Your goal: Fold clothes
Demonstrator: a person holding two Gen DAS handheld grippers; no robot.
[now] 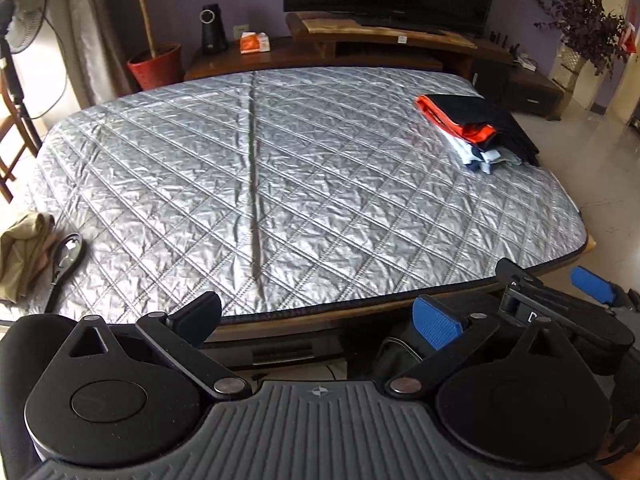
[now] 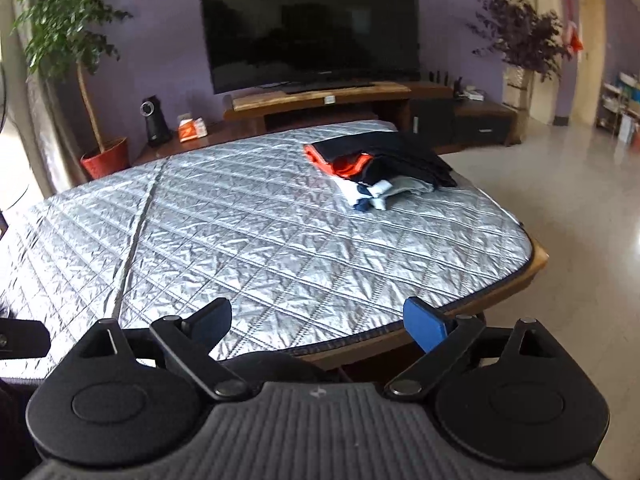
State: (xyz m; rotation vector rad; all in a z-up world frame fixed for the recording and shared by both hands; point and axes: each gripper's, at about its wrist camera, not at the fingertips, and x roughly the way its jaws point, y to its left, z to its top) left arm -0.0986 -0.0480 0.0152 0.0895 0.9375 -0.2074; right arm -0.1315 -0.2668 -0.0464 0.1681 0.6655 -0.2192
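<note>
A pile of folded clothes (image 1: 476, 130), black, orange, white and light blue, lies at the far right of the silver quilted table cover (image 1: 280, 184). It also shows in the right wrist view (image 2: 380, 168). A beige garment (image 1: 22, 256) lies crumpled at the table's left edge. My left gripper (image 1: 318, 316) is open and empty, held at the near table edge. My right gripper (image 2: 318, 320) is open and empty at the near edge too; part of it (image 1: 560, 304) shows in the left wrist view.
A magnifying glass (image 1: 66, 260) lies beside the beige garment. Behind the table stand a wooden TV stand (image 2: 340, 100) with a television (image 2: 308, 24), a potted plant (image 1: 154, 64) and a fan (image 1: 20, 12). Tiled floor (image 2: 580, 200) lies to the right.
</note>
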